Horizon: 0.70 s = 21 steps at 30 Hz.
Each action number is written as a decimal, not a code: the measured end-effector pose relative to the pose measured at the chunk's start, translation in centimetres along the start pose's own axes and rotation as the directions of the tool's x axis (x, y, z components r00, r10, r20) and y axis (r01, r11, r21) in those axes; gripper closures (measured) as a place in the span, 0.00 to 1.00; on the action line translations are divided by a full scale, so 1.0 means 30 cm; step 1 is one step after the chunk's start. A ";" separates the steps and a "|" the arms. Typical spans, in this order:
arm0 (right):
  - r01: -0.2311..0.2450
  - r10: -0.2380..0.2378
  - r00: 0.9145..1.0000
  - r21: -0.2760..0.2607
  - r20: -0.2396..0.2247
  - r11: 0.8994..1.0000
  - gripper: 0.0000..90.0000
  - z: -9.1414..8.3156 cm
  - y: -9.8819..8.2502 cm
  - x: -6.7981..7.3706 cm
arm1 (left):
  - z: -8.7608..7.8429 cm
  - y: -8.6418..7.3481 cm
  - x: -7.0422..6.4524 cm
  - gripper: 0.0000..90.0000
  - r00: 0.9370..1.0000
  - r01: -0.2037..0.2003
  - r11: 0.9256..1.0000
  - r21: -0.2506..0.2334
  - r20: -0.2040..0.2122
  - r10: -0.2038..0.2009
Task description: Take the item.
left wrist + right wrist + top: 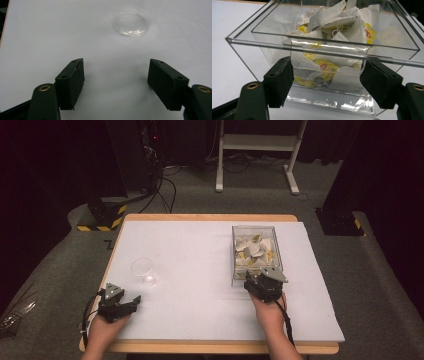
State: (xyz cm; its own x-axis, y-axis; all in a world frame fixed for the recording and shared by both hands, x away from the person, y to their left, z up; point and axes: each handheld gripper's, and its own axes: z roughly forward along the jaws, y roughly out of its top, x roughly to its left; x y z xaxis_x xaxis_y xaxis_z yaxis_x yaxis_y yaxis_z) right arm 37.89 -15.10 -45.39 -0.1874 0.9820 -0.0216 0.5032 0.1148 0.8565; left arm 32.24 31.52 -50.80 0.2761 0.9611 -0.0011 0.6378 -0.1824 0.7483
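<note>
Right gripper (pixel 327 82) stood at the near wall of the clear square plastic box (pixel 239 231) of white paper tea bags with yellow tags (pixel 254 251), right of centre in the high view; jaws wide apart, holding nothing. Left gripper (pixel 116 82) hovered at lower left, jaws equally wide, empty, facing the small clear plastic cup (pixel 143 269) near it.

Risks, as judged: the light box could slide if nudged; the thin cup (nearly invisible on white) could tip or crush under a hard squeeze.

Surface: white sheet (pixel 200 270) over a wooden table (pixel 210 217). Room dark, grey carpet (pixel 60 265), a white stand (pixel 257 142) at top centre.
</note>
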 end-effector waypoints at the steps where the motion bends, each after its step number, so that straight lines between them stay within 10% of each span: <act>1: -0.003 0.003 1.000 0.000 0.001 1.000 0.30 0.000 0.002 0.001 | 0.000 0.000 0.000 0.33 1.000 0.000 1.000 0.000 0.000 0.000; 21: -0.004 0.004 1.000 0.008 0.015 1.000 0.36 -0.008 0.002 0.016 | 0.000 0.000 0.000 0.33 1.000 0.000 1.000 0.000 0.000 0.000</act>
State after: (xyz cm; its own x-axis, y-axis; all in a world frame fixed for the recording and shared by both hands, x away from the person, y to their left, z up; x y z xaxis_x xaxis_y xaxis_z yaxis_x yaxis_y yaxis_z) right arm 37.63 -14.65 -45.22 -0.1730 0.9846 -0.0256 0.5105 0.1118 0.8526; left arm 32.24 31.52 -50.81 0.2761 0.9611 -0.0016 0.6377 -0.1820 0.7485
